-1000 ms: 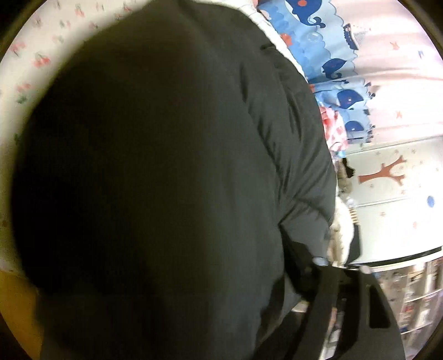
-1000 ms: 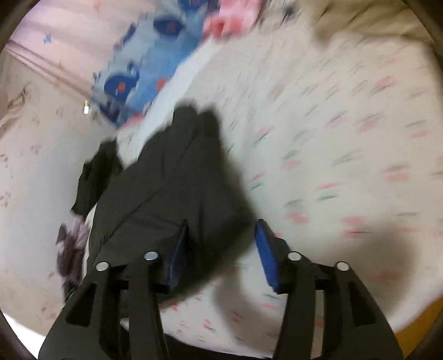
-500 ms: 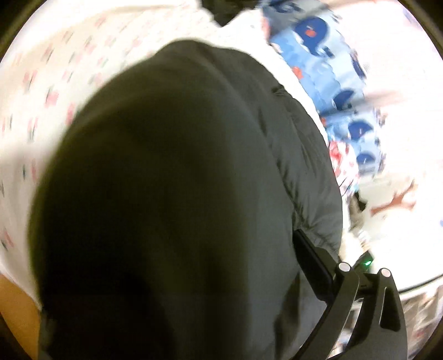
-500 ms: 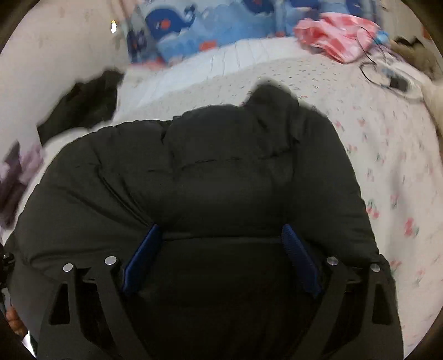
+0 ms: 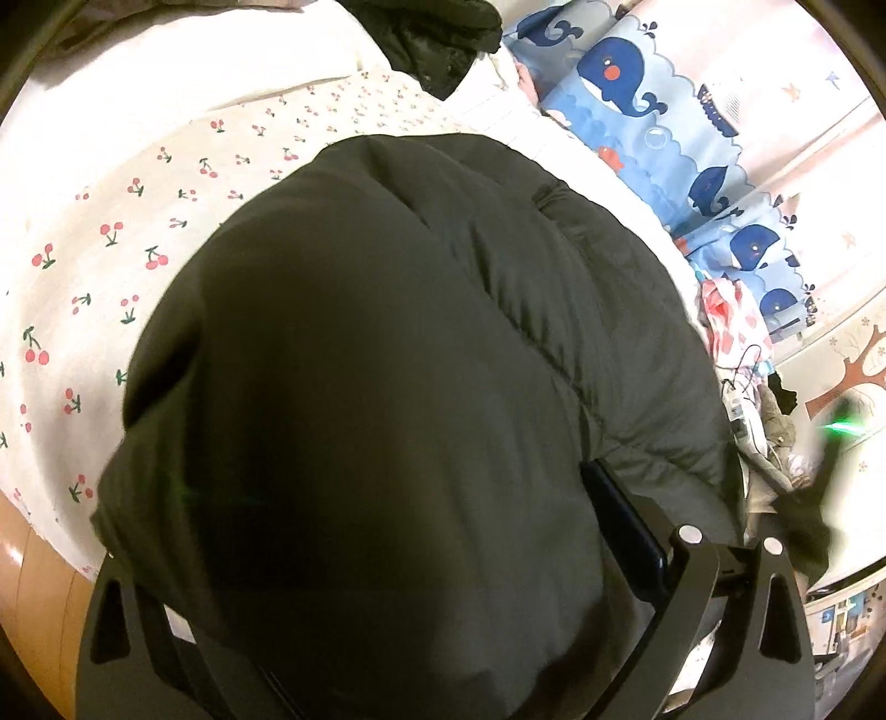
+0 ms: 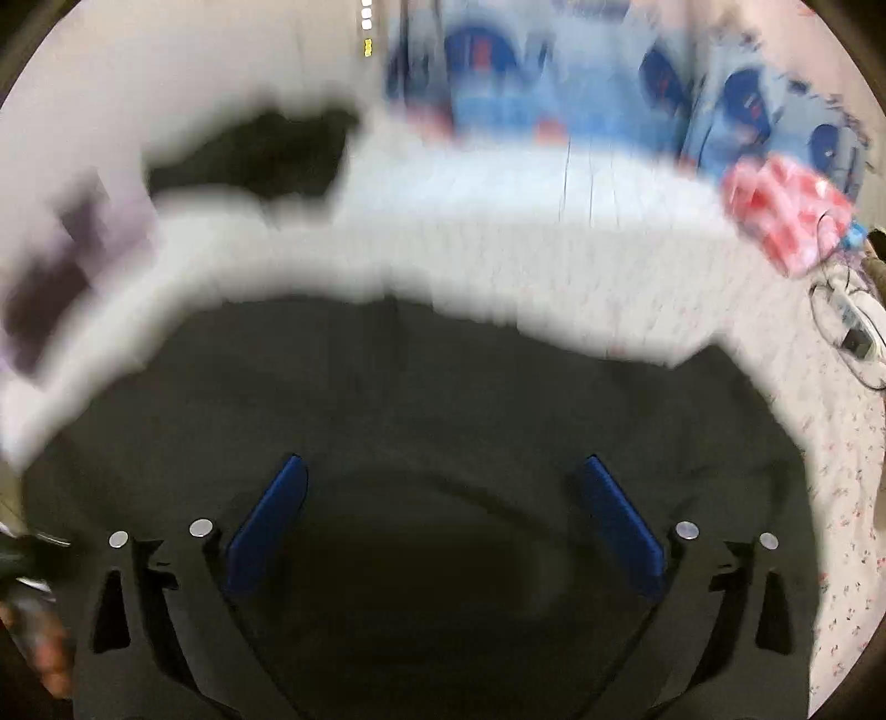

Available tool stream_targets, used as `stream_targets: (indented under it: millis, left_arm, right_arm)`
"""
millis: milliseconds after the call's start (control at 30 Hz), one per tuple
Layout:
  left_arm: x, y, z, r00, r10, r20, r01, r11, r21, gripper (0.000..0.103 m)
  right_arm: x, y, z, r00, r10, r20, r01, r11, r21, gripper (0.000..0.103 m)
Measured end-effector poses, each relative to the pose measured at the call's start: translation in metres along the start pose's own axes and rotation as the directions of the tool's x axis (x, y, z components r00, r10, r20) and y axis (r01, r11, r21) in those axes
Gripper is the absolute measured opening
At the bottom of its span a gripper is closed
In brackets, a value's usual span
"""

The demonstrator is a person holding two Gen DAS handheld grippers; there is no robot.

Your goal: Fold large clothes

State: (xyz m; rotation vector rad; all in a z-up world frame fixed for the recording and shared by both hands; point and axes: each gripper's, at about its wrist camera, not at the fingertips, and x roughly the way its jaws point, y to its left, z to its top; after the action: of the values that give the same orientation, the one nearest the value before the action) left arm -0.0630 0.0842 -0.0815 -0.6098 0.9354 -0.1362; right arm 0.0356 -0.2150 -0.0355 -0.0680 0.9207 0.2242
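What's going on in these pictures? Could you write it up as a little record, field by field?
Setting: a bed with a cherry-print sheet
Main item: a dark puffy jacket lying on the sheet, bulky and rumpled
Left gripper: open wide, jacket bulging between its fingers
Right gripper: jaws opening over the jacket, blue pads clear of the fabric
Backdrop: whale-print fabric along the wall
Other clutter: another dark garment at the far end, a red-and-white cloth, a cable
Picture quality: right view blurred
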Motion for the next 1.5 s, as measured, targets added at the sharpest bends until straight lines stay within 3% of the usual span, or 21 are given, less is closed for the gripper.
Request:
stream_targets:
  millis: [133,200,267,300,367,467,533,633,733,800,967,1067,1233,1300,1400,1500]
  left_arm:
    - [-0.011,0.004,-0.012,0.998,0.046,0.045,-0.049,0.997,0.063,0.096]
    - [-0.011,-0.002,-0.011,0.996,0.053,0.066,-0.058,0.994,0.088,0.096]
    - [-0.012,-0.005,-0.010,0.995,0.058,0.084,-0.067,0.993,0.102,0.096]
    - [-0.011,-0.007,-0.008,0.994,0.062,0.091,-0.071,0.992,0.105,0.096]
    - [-0.013,-0.006,-0.009,0.993,0.065,0.102,-0.077,0.990,0.116,0.096]
    - [-0.014,-0.012,-0.010,0.990,0.077,0.117,-0.094,0.985,0.148,0.096]
    - [-0.017,-0.012,-0.012,0.988,0.076,0.138,-0.099,0.982,0.163,0.096]
    - [-0.020,-0.018,-0.013,0.981,0.090,0.174,-0.123,0.974,0.188,0.096]
    - [-0.022,-0.024,-0.015,0.974,0.099,0.206,-0.145,0.964,0.222,0.096]
    - [-0.023,-0.026,-0.016,0.971,0.098,0.216,-0.149,0.961,0.233,0.096]
    - [-0.023,-0.027,-0.014,0.969,0.097,0.228,-0.150,0.961,0.231,0.096]
    - [-0.023,-0.028,-0.014,0.969,0.096,0.228,-0.151,0.961,0.234,0.096]
    - [-0.023,-0.030,-0.013,0.967,0.098,0.236,-0.156,0.959,0.238,0.096]
    - [-0.024,-0.030,-0.012,0.966,0.097,0.240,-0.156,0.958,0.241,0.096]
    - [-0.024,-0.032,-0.011,0.964,0.095,0.249,-0.158,0.956,0.246,0.096]
    - [-0.026,-0.033,-0.011,0.963,0.092,0.255,-0.157,0.956,0.248,0.096]
  right_arm:
    - [-0.018,-0.006,-0.008,0.999,0.052,0.006,-0.052,0.994,0.093,0.097]
    - [-0.046,0.004,-0.023,0.994,0.086,0.061,-0.090,0.994,0.062,0.097]
    - [-0.075,0.019,-0.045,0.991,0.075,0.109,-0.073,0.997,-0.017,0.097]
    - [-0.078,0.025,-0.057,0.993,0.067,0.098,-0.063,0.997,-0.042,0.097]
    - [-0.061,0.031,-0.080,0.999,0.043,-0.011,-0.043,0.994,-0.096,0.097]
    - [-0.079,0.005,-0.092,0.987,0.159,0.010,-0.159,0.987,0.015,0.097]
    - [-0.110,-0.034,-0.105,0.963,0.237,0.126,-0.258,0.948,0.186,0.097]
    - [-0.143,-0.093,-0.139,0.957,0.191,0.218,-0.263,0.888,0.377,0.097]
    - [-0.156,-0.146,-0.171,0.968,0.116,0.223,-0.222,0.812,0.540,0.097]
    - [-0.158,-0.186,-0.186,0.967,0.092,0.238,-0.228,0.727,0.647,0.097]
    - [-0.137,-0.235,-0.195,0.960,0.120,0.252,-0.272,0.613,0.742,0.097]
    - [-0.114,-0.233,-0.187,0.956,0.165,0.244,-0.293,0.607,0.738,0.097]
    - [-0.094,-0.210,-0.163,0.962,0.153,0.227,-0.270,0.661,0.700,0.094]
    - [-0.092,-0.208,-0.162,0.961,0.157,0.226,-0.272,0.668,0.692,0.069]
    - [-0.092,-0.211,-0.166,0.955,0.174,0.239,-0.293,0.664,0.688,0.047]
    - [-0.094,-0.211,-0.165,0.955,0.186,0.231,-0.296,0.668,0.683,0.043]
